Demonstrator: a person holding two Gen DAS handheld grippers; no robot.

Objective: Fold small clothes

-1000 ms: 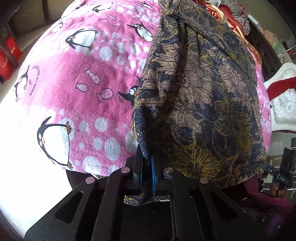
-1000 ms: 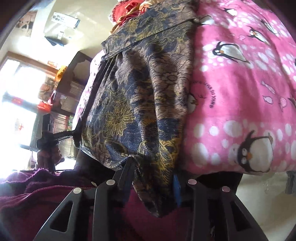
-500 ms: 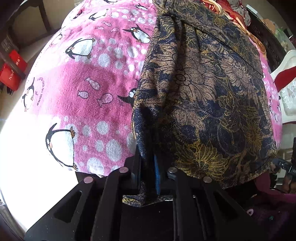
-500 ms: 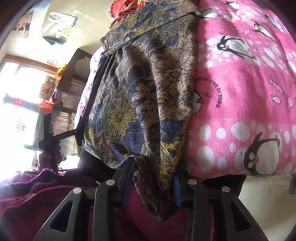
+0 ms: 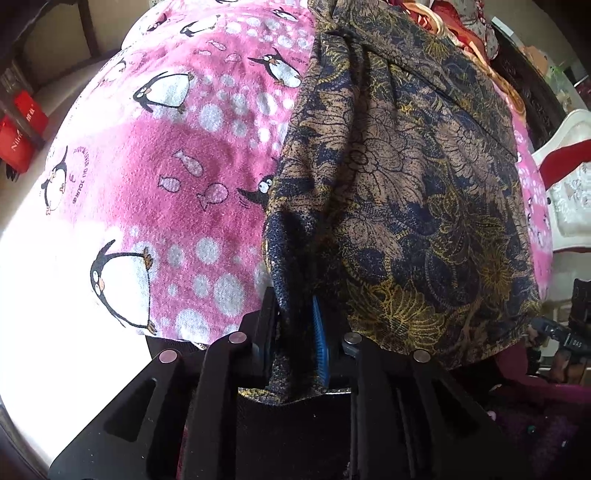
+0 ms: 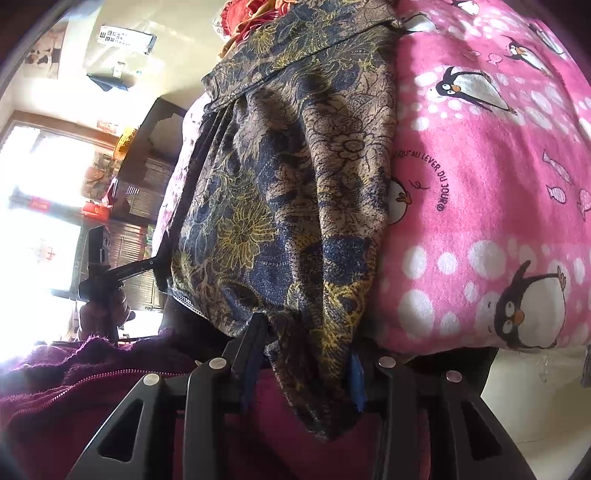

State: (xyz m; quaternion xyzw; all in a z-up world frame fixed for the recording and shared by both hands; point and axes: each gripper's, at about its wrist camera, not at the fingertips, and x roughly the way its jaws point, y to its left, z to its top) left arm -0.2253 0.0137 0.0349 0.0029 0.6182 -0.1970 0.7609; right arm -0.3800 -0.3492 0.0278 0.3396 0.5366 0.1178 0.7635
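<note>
A dark blue and gold flower-patterned garment (image 5: 406, 184) (image 6: 295, 184) lies spread over a bed covered by a pink penguin blanket (image 5: 166, 166) (image 6: 480, 184). My left gripper (image 5: 291, 328) is at the garment's near left corner. Its jaws are opening: a fold of the hem hangs loose between them and the blue pad shows bare. My right gripper (image 6: 303, 362) is at the other near corner. Its jaws are easing open, with a thick bunch of the hem still filling the gap and hanging down through it.
A person's maroon zip sweater (image 6: 74, 387) (image 5: 535, 424) is close under both grippers. A pile of red and orange clothes (image 5: 443, 22) (image 6: 251, 18) lies beyond the garment. A red box (image 5: 18, 136) stands left of the bed, a white chair (image 5: 569, 177) right of it.
The left jaws have parted from a tight pinch on the hem, which now hangs loose. The right jaws stand slightly wider on their bunch. Neither hand has shifted noticeably.
</note>
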